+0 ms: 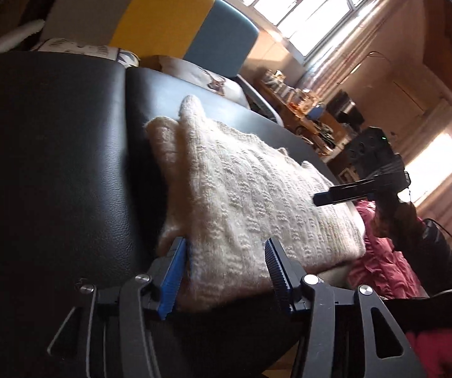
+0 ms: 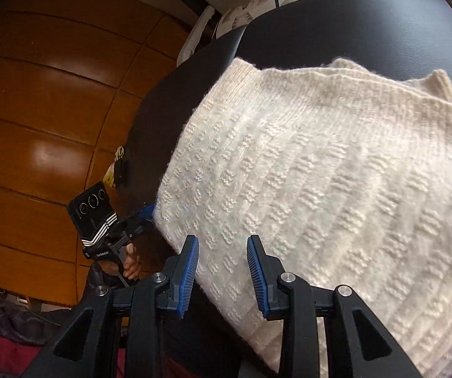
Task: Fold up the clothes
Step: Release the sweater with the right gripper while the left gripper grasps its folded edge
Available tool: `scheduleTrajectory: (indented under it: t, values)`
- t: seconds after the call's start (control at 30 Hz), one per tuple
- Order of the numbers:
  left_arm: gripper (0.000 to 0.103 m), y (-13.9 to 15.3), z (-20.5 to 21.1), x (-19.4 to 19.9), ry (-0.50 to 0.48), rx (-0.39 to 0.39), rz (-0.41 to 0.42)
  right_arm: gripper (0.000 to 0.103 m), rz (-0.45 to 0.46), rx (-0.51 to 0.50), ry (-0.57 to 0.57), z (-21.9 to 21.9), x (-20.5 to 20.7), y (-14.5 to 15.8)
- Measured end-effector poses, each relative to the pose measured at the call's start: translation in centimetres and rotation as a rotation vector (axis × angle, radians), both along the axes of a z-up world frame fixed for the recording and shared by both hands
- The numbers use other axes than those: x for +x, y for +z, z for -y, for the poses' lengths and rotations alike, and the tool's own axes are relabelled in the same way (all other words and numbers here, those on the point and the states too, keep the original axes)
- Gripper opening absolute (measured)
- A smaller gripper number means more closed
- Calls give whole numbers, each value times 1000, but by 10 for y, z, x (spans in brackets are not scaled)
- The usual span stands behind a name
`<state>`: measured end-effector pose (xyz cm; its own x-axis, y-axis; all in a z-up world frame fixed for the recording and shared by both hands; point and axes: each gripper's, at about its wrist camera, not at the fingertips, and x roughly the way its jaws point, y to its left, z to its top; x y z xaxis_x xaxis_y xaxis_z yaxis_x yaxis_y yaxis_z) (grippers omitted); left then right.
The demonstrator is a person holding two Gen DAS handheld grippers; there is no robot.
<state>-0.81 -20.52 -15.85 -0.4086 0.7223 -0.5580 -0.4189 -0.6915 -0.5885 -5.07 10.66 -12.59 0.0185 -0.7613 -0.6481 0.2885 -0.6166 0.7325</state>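
Cream knit sweater (image 1: 244,195), folded, lies mid-frame on black padded worktop (image 1: 52,163). Left claw (image 1: 226,245) wide, straddling its near edge. Right claw (image 2: 222,242) wide over sweater's lower-left corner.

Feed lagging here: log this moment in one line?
sweater: folded on black seat | left tongs: open at edge | right tongs: open at edge

Left tool (image 1: 226,249) gapes around cream sweater (image 1: 241,189) on black cushion (image 1: 52,157).

Nubbly knit sweater (image 2: 320,173), grained leather seat (image 1: 52,157)
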Motion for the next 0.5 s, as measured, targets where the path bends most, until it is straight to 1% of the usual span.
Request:
scheduleTrajectory:
  t: [0.13, 0.23, 0.27, 0.3, 0.33, 0.43, 0.47, 0.5]
  values:
    - [52, -9, 2, -16, -117, 67, 45, 33, 6, 26, 14, 10, -13, 5]
    - [52, -18, 0, -31, -198, 143, 132, 33, 5, 40, 11, 19, -29, 9]
    - [45, -17, -3, -30, -213, 143, 132, 33, 1, 42, 1, 22, -39, 11]
    - [16, -16, -6, -29, -229, 142, 133, 33, -7, 45, -16, 23, -50, 13]
    - [6, -15, -8, -27, -236, 145, 132, 33, -15, 48, -37, 25, -61, 15]
    - [7, -10, -4, -13, -205, 170, 126, 33, -31, 44, -111, 35, -96, 16]
    - [7, -11, -2, -8, -182, 150, 124, 33, -34, 40, -127, 39, -107, 15]
    - [7, -17, -2, -5, -163, 123, 139, 33, -30, 33, -132, 46, -117, 12]
